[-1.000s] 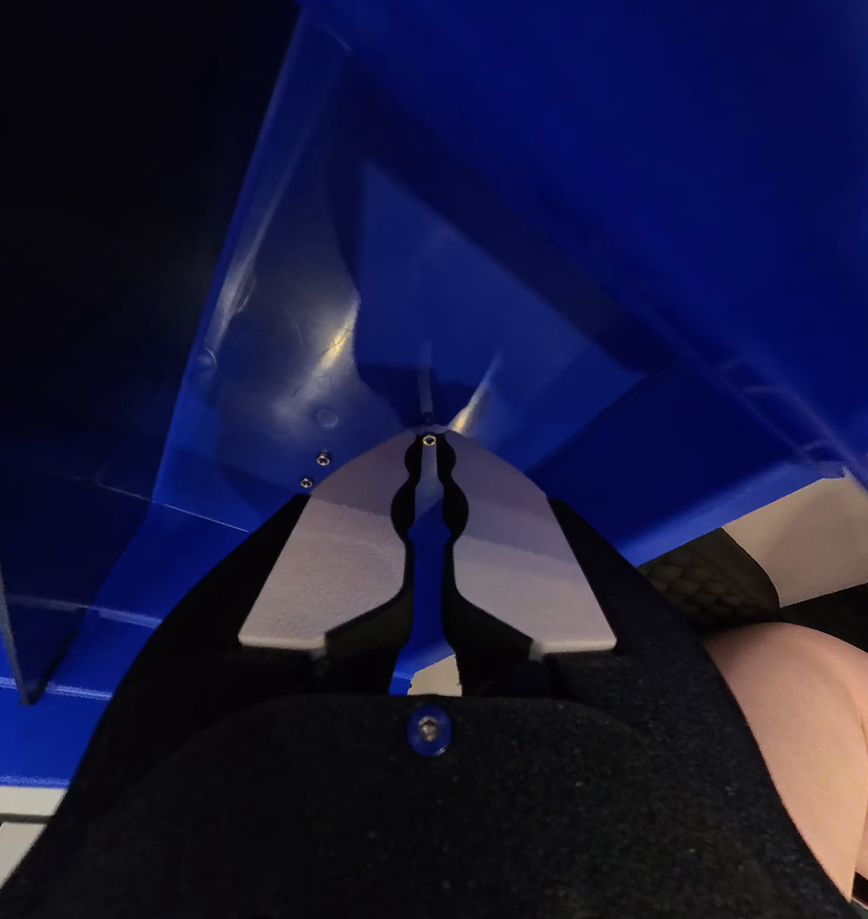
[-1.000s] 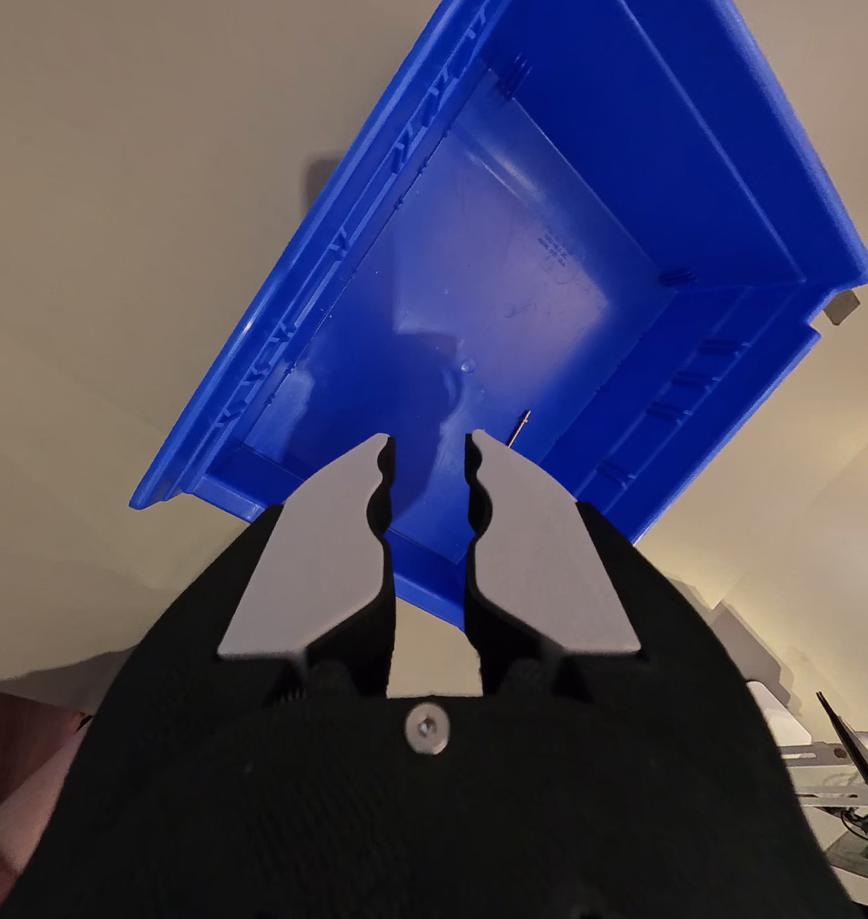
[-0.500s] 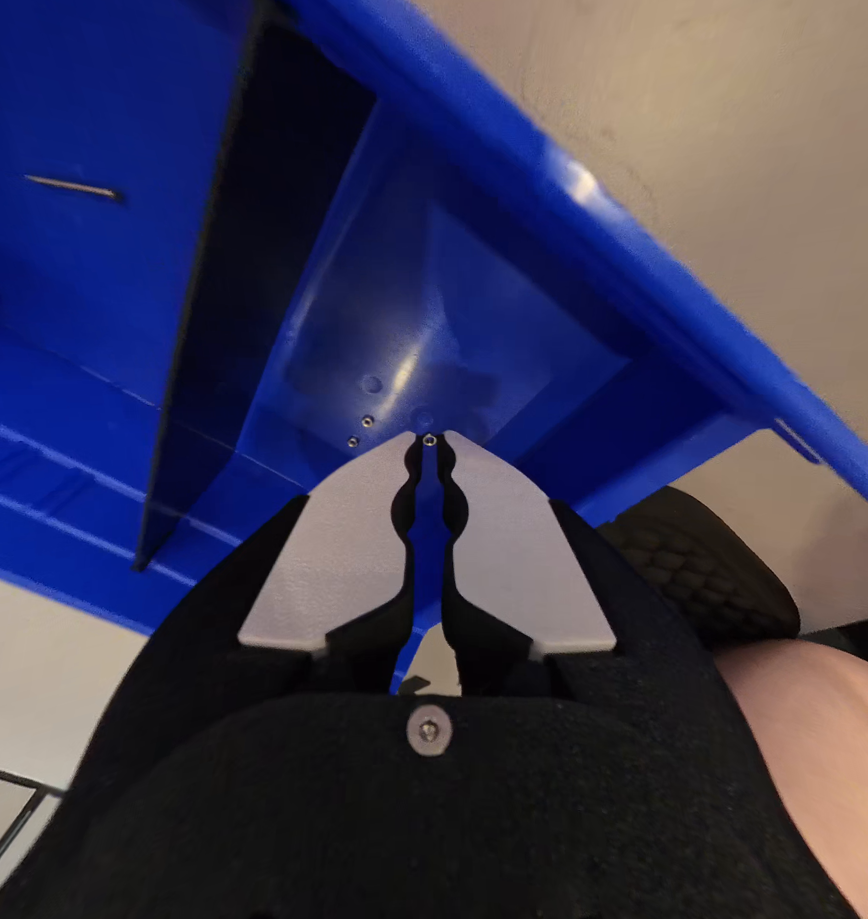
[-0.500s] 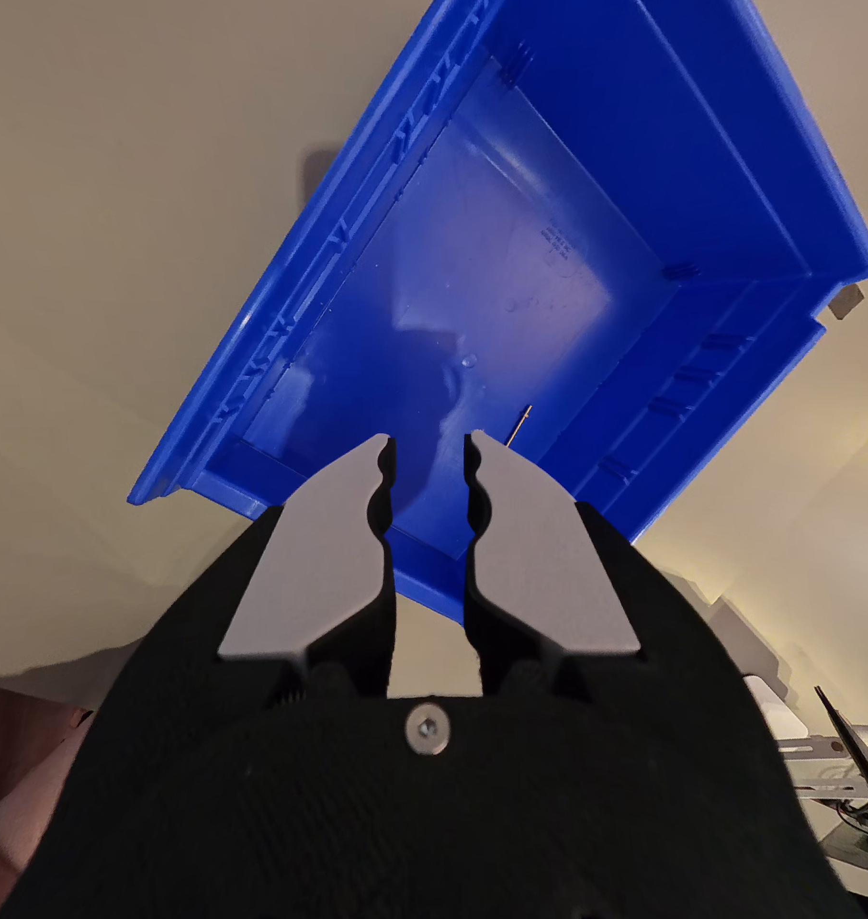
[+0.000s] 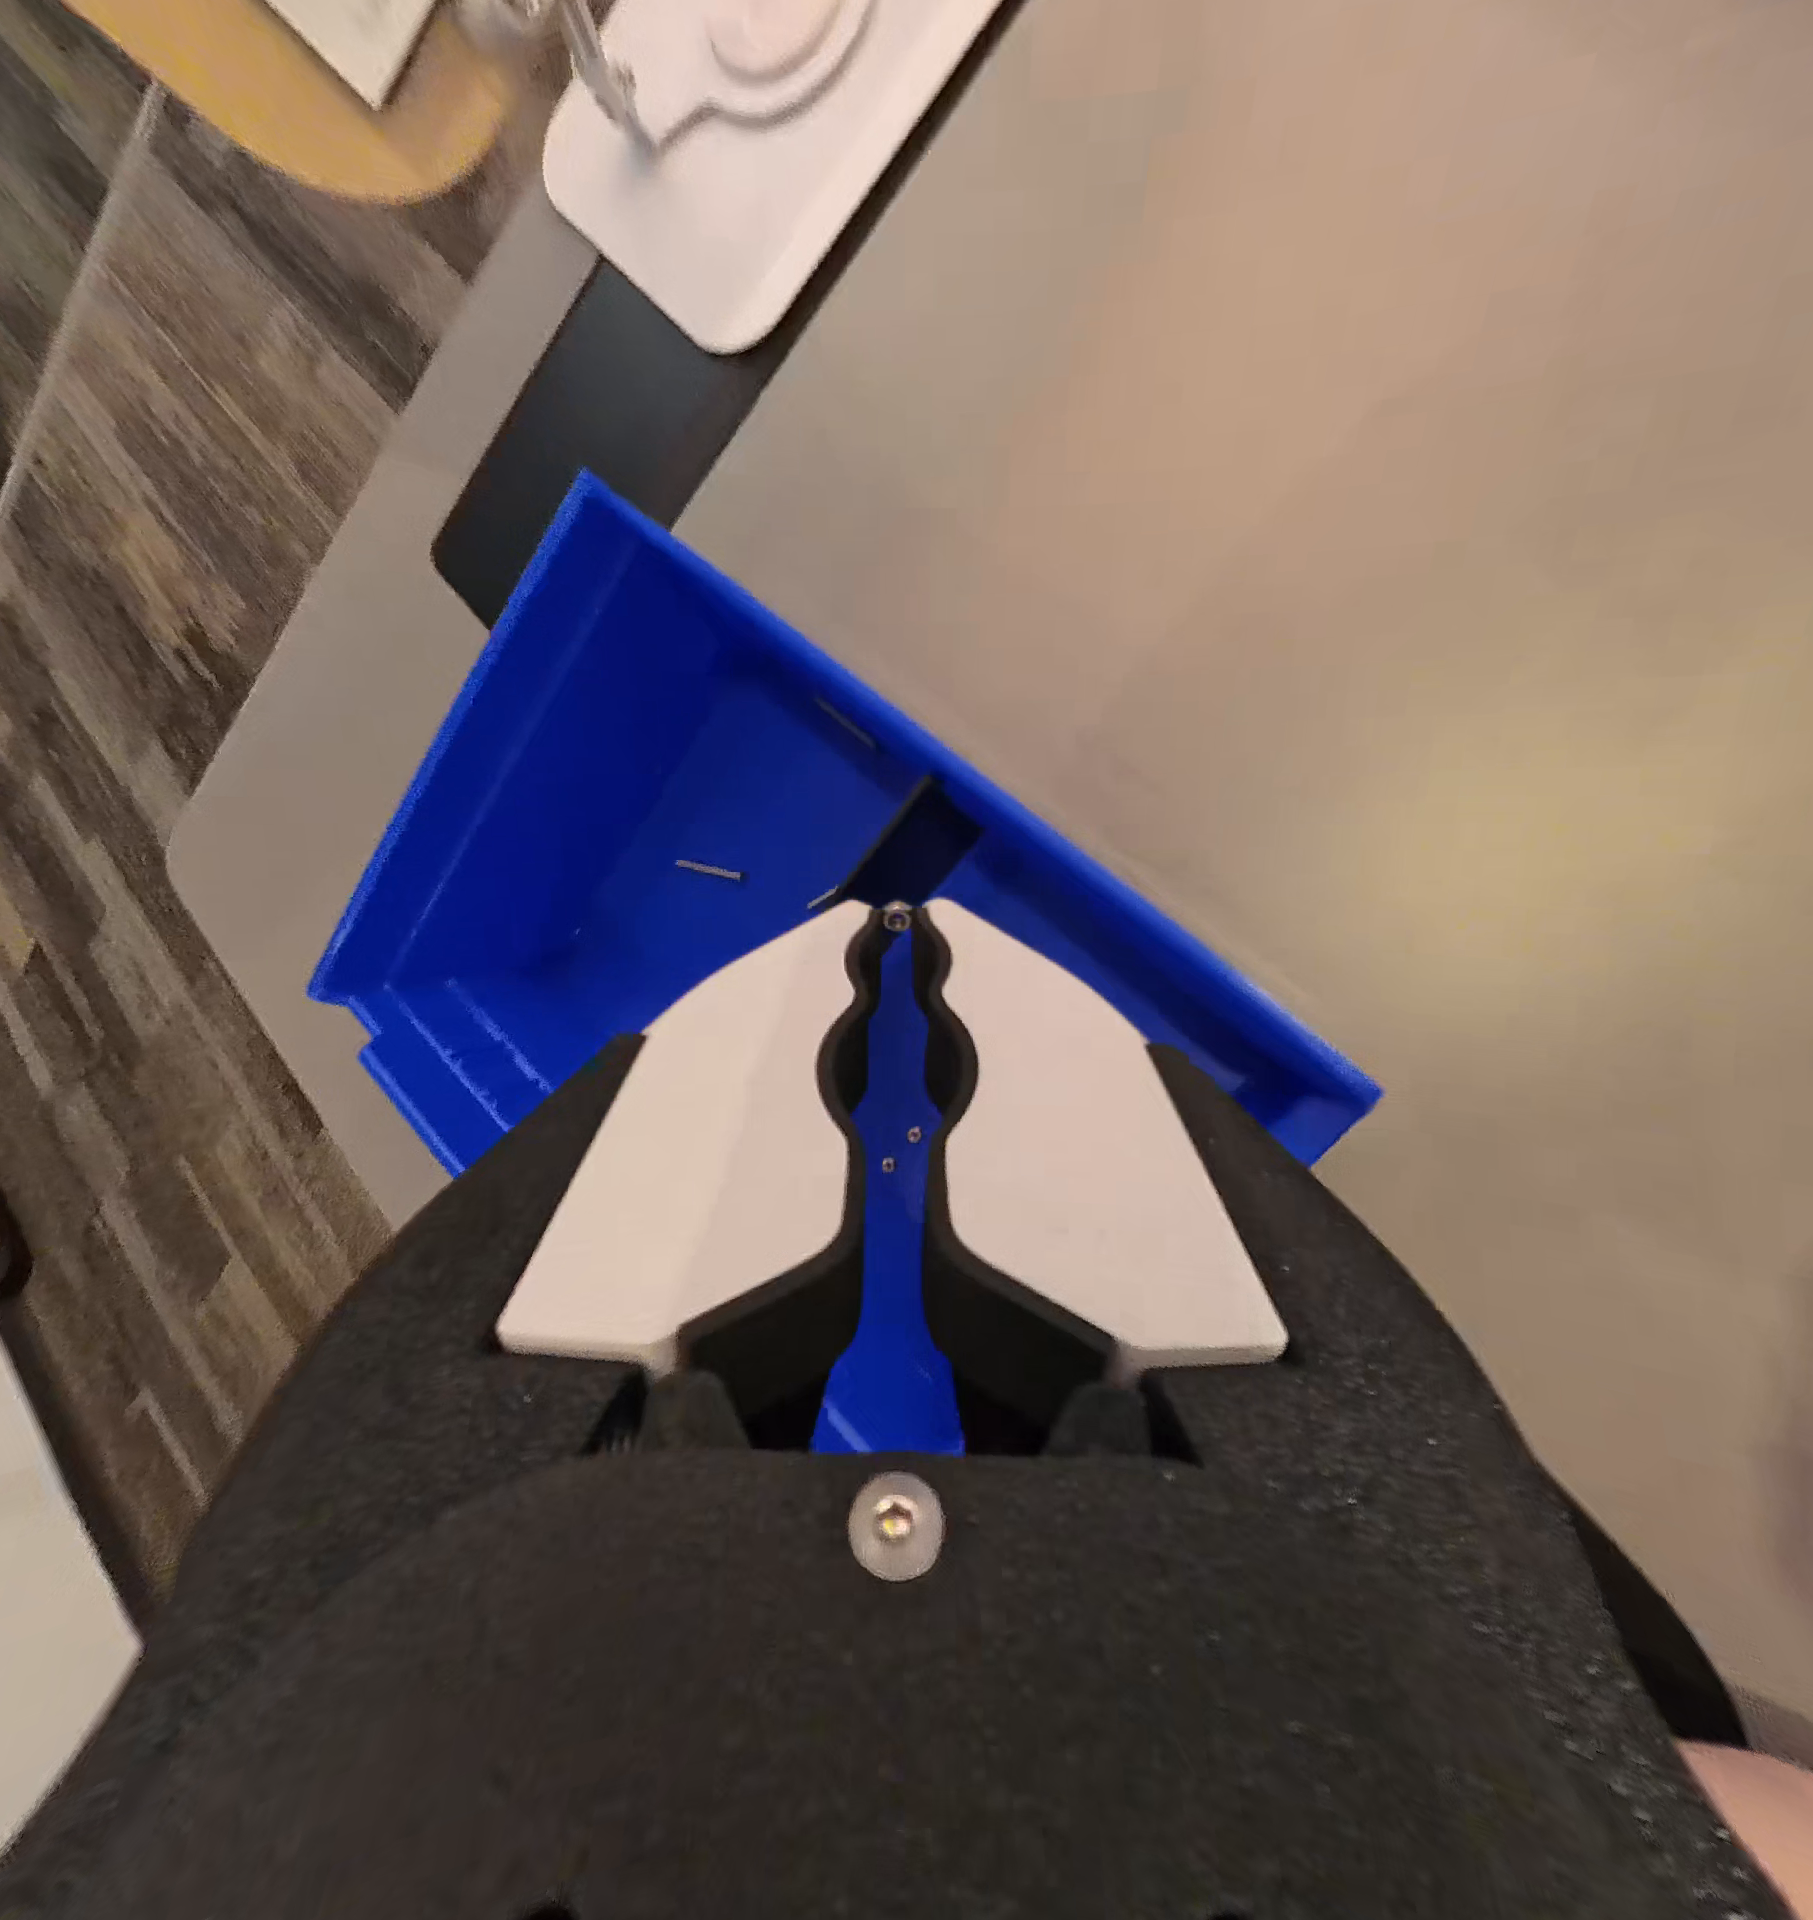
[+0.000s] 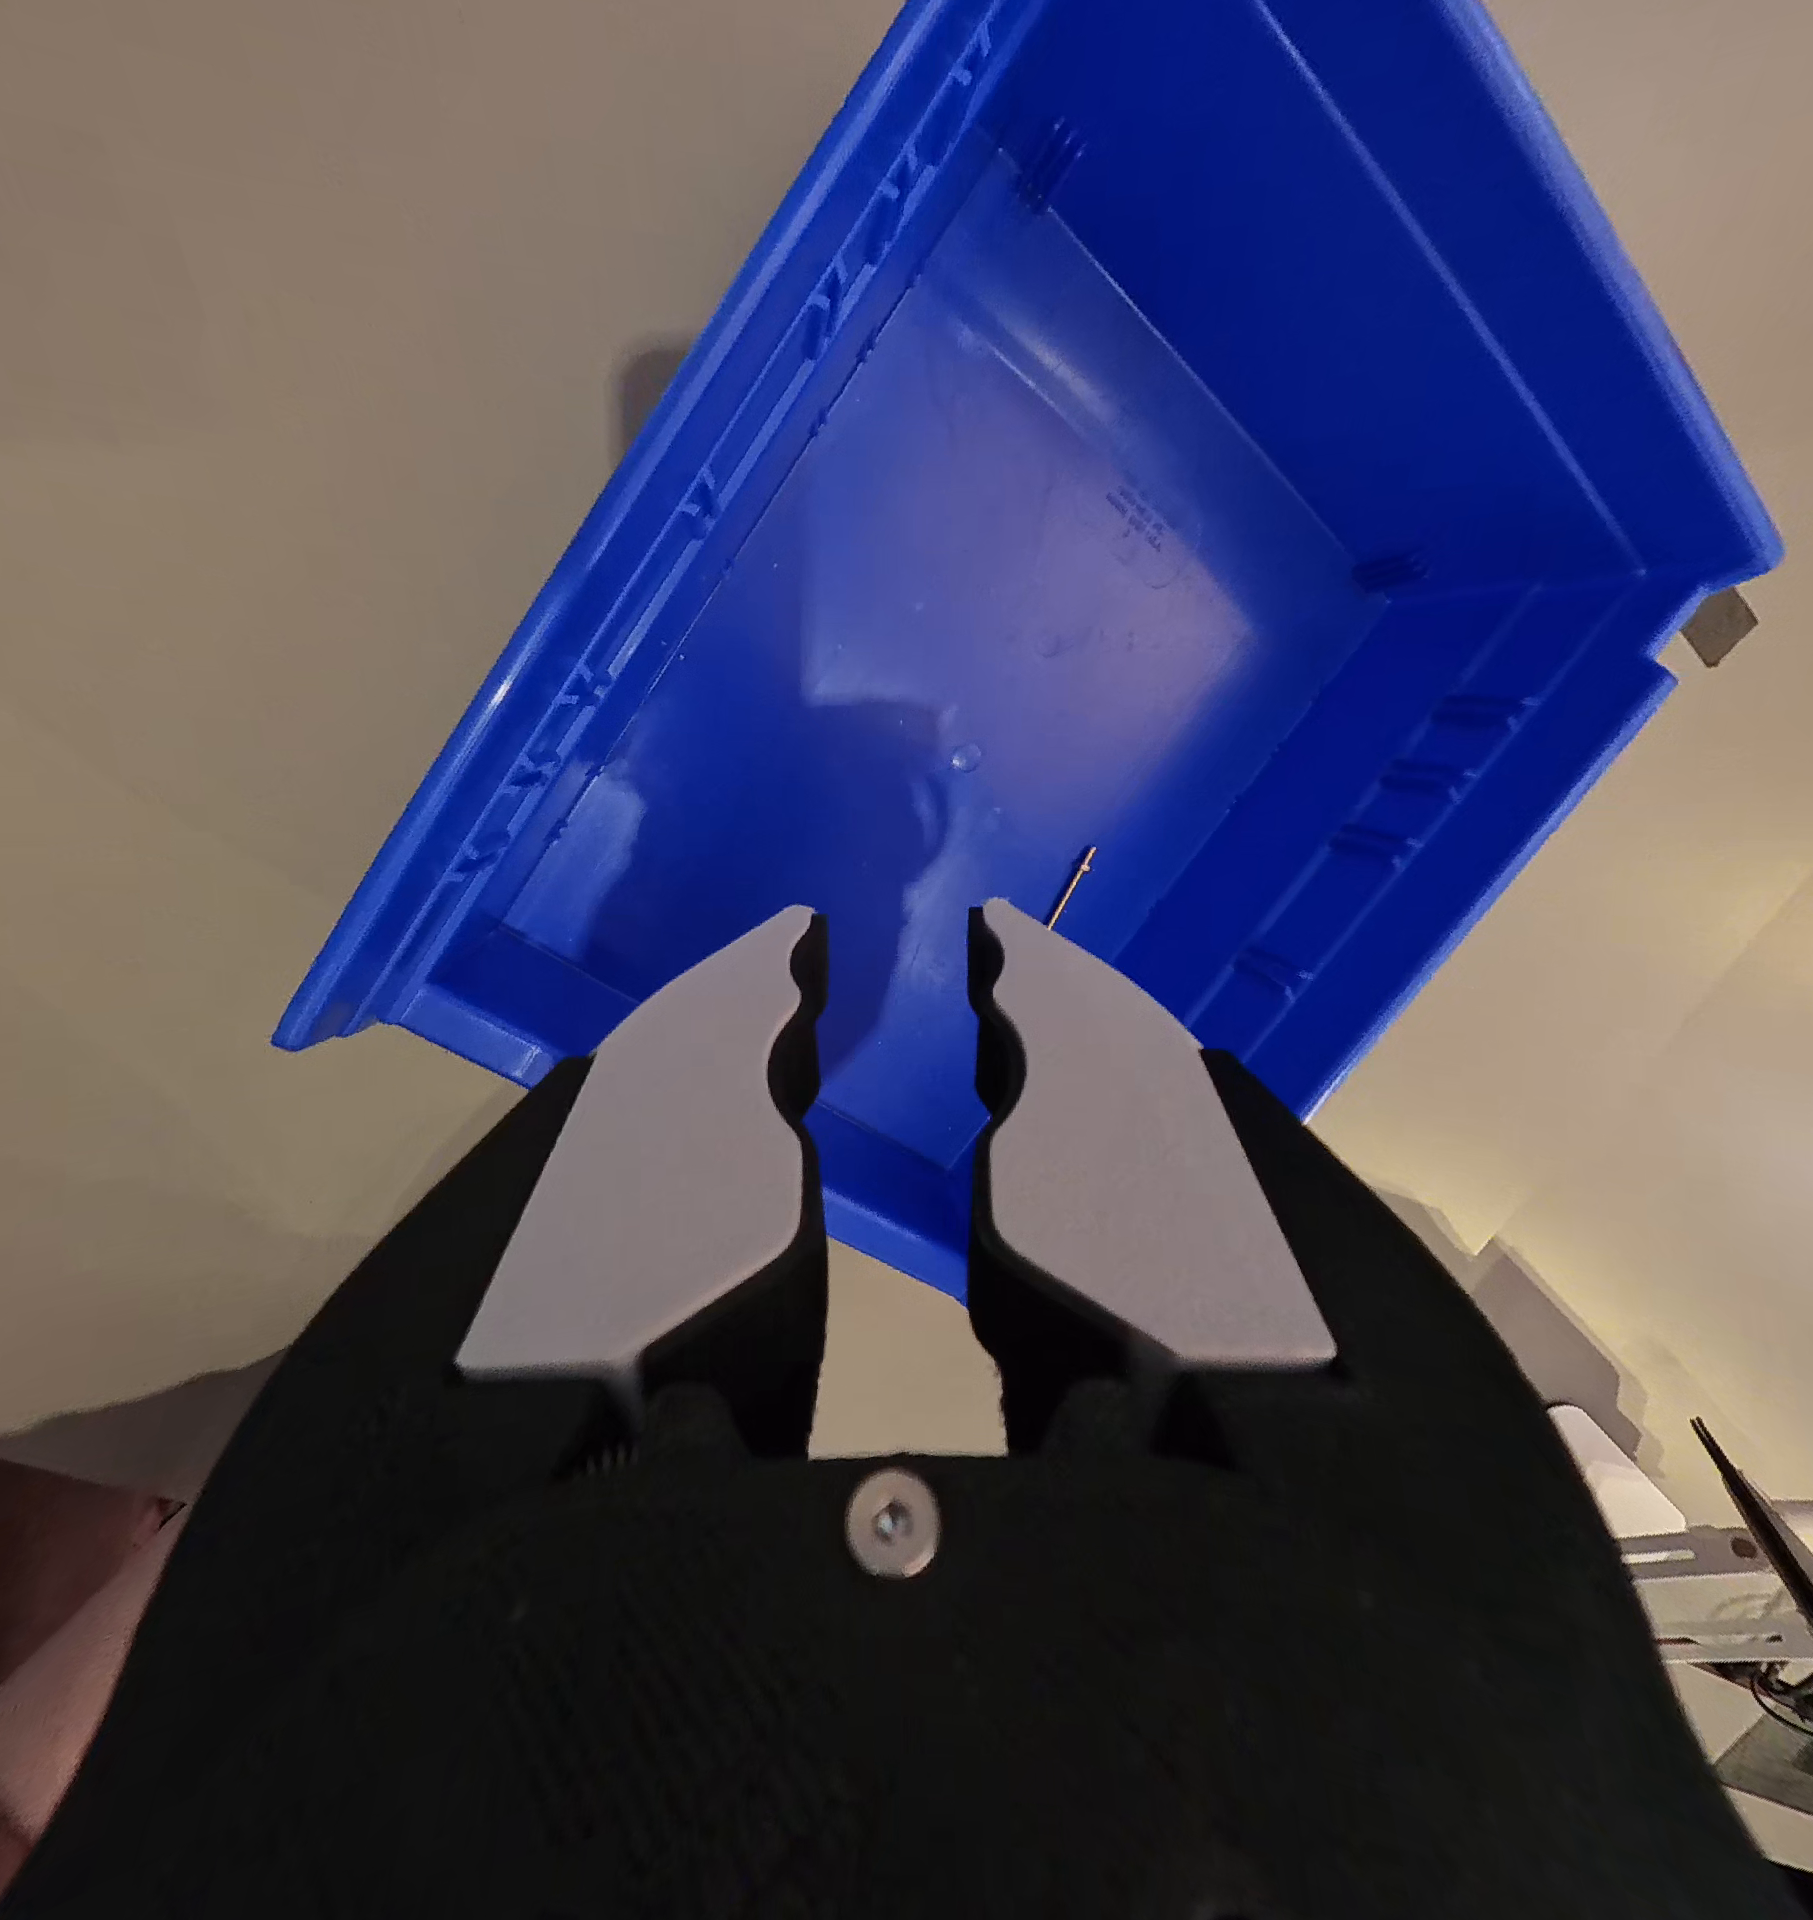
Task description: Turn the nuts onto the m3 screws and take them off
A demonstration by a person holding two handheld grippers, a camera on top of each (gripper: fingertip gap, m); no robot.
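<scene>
Worktop: beige surface [image 5: 1401, 520] carries a blue bin [image 5: 611, 810], with bare room to the right of it; its edge in the left wrist view borders patterned flooring [image 5: 102, 831].
Bin walls: a dark divider [image 5: 917, 847] crosses the bin in the left wrist view; in the right wrist view the bin [image 6: 1453, 343] is one open compartment with ribbed walls.
Left gripper [image 5: 897, 920]: fingers [image 5: 736, 1143] nearly together, clamped at their tips on a small nut [image 5: 897, 918], held above the bin.
Loose nuts: two small nuts [image 5: 900, 1150] show on the bin floor through the slit between the left fingers.
Loose screws, left view: one thin screw [image 5: 708, 871] lies on the bin floor left of the divider, well apart from the fingertips.
Right gripper [image 6: 897, 920]: fingers [image 6: 673, 1143] apart, nothing between them, hovering over the near end of the bin.
Screw, right view: a slim screw [image 6: 1073, 883] lies on the floor just beside the tip of the right-hand finger, not touching it.
</scene>
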